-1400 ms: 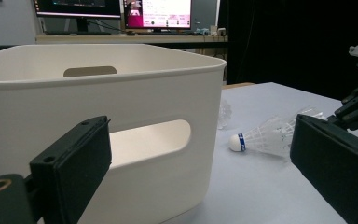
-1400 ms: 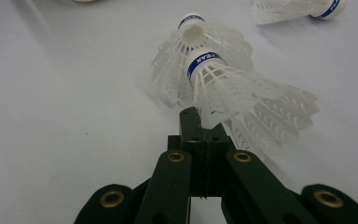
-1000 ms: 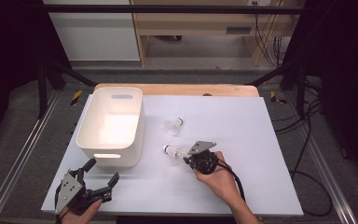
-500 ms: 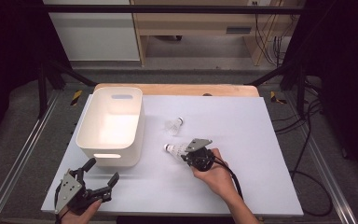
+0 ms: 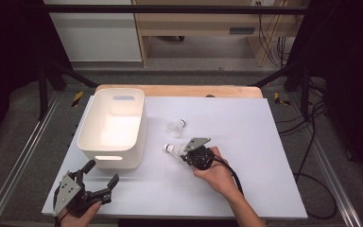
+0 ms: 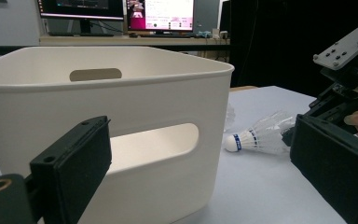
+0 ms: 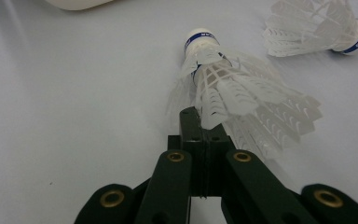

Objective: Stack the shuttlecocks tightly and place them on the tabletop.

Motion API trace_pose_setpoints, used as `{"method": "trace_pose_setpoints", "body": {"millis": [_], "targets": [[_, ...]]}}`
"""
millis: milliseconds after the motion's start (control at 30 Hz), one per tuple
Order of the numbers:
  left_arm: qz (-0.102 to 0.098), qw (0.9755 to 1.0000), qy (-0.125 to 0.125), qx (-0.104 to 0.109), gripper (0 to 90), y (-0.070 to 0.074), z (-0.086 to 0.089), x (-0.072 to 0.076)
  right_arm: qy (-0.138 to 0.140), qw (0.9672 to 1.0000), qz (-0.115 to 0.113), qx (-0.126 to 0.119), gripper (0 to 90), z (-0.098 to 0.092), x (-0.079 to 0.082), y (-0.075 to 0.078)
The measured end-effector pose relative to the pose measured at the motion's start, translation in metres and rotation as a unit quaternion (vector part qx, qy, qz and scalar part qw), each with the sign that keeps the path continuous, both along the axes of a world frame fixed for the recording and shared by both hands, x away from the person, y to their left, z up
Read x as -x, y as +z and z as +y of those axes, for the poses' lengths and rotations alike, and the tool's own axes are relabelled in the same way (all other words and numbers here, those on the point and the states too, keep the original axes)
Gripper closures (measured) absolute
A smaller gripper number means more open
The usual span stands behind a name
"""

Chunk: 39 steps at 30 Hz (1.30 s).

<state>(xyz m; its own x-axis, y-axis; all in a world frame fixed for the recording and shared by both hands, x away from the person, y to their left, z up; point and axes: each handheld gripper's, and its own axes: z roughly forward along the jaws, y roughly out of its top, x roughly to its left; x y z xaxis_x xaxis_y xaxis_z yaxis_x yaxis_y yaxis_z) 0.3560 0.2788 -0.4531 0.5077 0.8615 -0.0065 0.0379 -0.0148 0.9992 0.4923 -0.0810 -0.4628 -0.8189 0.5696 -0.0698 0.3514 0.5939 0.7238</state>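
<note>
I am holding my left hand-held gripper (image 5: pixel 93 185) low at the near left corner of the bench (image 5: pixel 264 142), its jaws spread wide apart with nothing between them, pointing toward the near end of the white bin (image 5: pixel 112 126). In the left gripper view that bin is standing just past the pads, its handle slot facing me. To the right of the bin, my right hand-held gripper (image 5: pixel 185 153) is lying close to the bench with its jaws pressed together on the feather skirt of a shuttlecock (image 5: pixel 174 150). In the right gripper view a feather edge is pinched between the closed tips, and I am judging it a thin grip on the skirt's rim, not on the body. The shuttlecock's long axis is running away from my right hand, cork end (image 7: pixel 200 38) pointing up and left toward the bin, so the bin lies just to the left of what I am carrying and my right hand is much the nearer one. A second shuttlecock (image 5: pixel 176 126) is lying loose farther back on the bench, apart from the first. I cannot tell whether the held shuttlecock is lifted clear or touching the bench, and my right jaws' tips are hidden under feathers.
</note>
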Motion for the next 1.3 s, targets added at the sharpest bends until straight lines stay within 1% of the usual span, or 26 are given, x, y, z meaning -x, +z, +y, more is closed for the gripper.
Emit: {"method": "trace_pose_setpoints", "body": {"millis": [400,467,600,767,1100,1300], "targets": [[0.001,1.0000,0.000,0.000,5.4,-0.0002,-0.0010,-0.0002,-0.001,1.0000,-0.003,0.007,90.0,-0.0002,-0.0034,-0.0021],[0.003,1.0000,0.000,-0.003,5.4,-0.0005,-0.0006,-0.0006,-0.001,1.0000,-0.003,0.007,90.0,-0.0005,-0.0042,-0.0025],[0.004,1.0000,0.001,0.001,5.4,-0.0006,-0.0002,-0.0012,0.000,1.0000,-0.003,0.009,90.0,0.0001,-0.0040,-0.0020],[0.006,1.0000,0.001,0.000,5.3,-0.0011,-0.0005,-0.0025,0.000,1.0000,-0.003,0.008,88.6,-0.0002,-0.0043,-0.0020],[0.010,0.9999,0.000,0.001,5.2,-0.0022,-0.0011,-0.0064,-0.005,1.0000,-0.002,0.006,77.5,-0.0016,-0.0029,-0.0008],[0.010,1.0000,0.001,0.001,5.2,-0.0022,-0.0015,-0.0071,-0.013,0.9999,-0.002,0.006,70.2,-0.0042,-0.0019,0.0005]]}}
